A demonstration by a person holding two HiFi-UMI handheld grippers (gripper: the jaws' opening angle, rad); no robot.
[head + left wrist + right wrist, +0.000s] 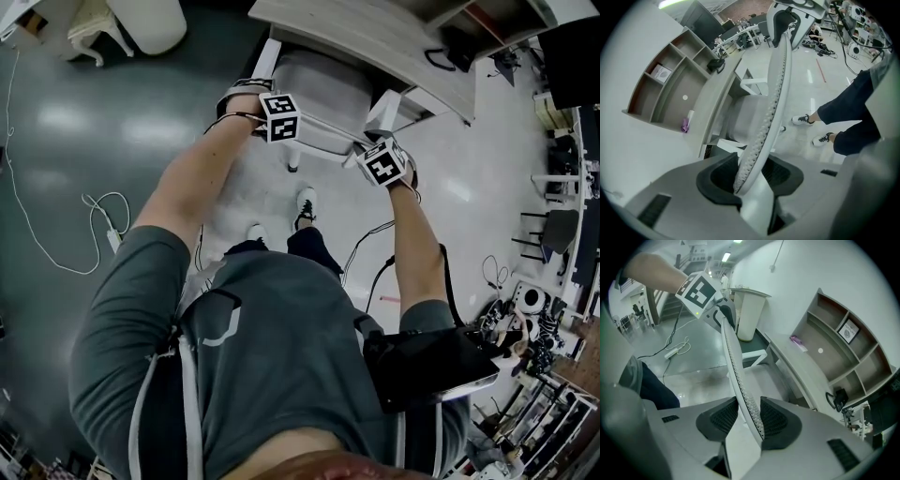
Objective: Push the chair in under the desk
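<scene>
A white mesh office chair (319, 89) stands with its seat partly under the light wooden desk (375, 42). Both grippers sit on the top rim of its backrest (323, 142). My left gripper (265, 114) holds the rim's left end, my right gripper (373, 161) its right end. In the left gripper view the backrest (776, 93) runs edge-on out of the jaws of my left gripper (751, 176). In the right gripper view the backrest (732, 352) likewise runs between the pads of my right gripper (746, 418). Each gripper is shut on the rim.
The desk carries an open shelf unit (670, 79) against the wall and a small purple item (685, 124). The person's shoes (305, 202) stand just behind the chair. A cable and power strip (112, 239) lie on the floor at left. Equipment clutter (548, 309) fills the right.
</scene>
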